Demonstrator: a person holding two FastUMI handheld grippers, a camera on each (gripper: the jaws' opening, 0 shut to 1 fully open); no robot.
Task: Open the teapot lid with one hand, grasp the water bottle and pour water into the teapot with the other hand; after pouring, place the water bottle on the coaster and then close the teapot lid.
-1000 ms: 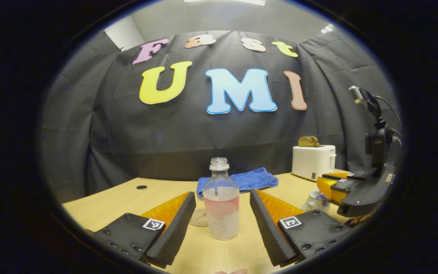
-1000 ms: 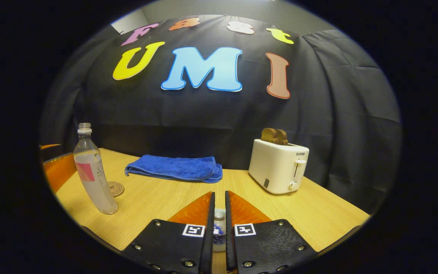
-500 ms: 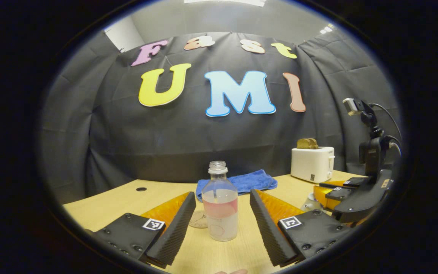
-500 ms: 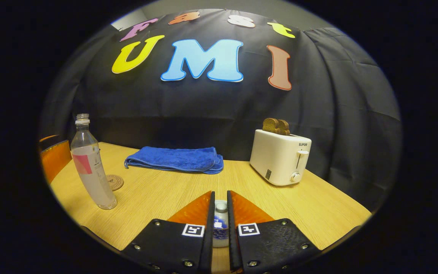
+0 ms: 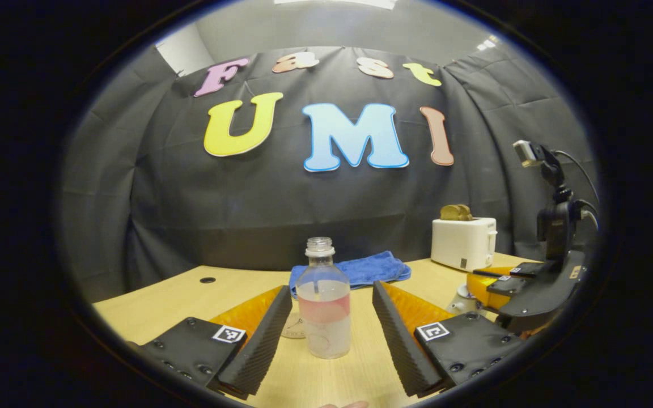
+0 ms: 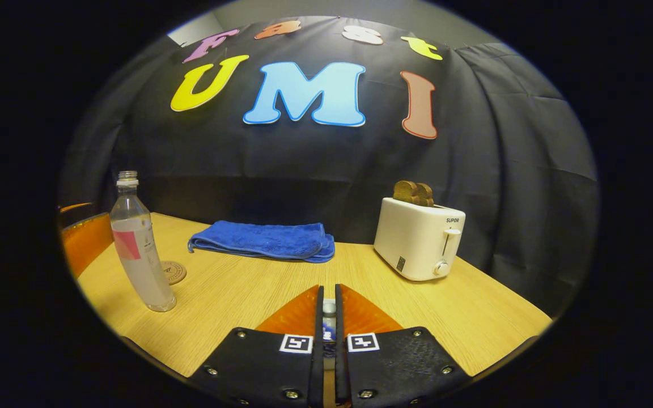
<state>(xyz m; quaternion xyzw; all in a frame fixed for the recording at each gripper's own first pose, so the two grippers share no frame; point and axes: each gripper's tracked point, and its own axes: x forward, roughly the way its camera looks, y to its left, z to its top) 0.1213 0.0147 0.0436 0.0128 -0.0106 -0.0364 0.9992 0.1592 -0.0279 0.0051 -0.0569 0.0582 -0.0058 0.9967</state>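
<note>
A clear water bottle (image 5: 323,309) with no cap and a pink label stands on the table between the fingers of my left gripper (image 5: 332,288), which is open and not touching it. A round coaster (image 5: 292,328) lies just behind the bottle. In the right gripper view the bottle (image 6: 139,249) stands at the left beside the coaster (image 6: 172,272). My right gripper (image 6: 329,289) is shut on the knob of the teapot lid (image 6: 329,309). The white teapot (image 5: 461,300) is mostly hidden under the right gripper (image 5: 494,282).
A folded blue towel (image 6: 264,241) lies at the back of the wooden table (image 6: 236,294). A white toaster (image 6: 420,238) holding bread stands at the back right. One left gripper finger (image 6: 80,249) shows at the far left, beside the bottle.
The right gripper's fingers have drawn closer together around the lid knob. The bottle now sits slightly more to the left between the left gripper's fingers.
</note>
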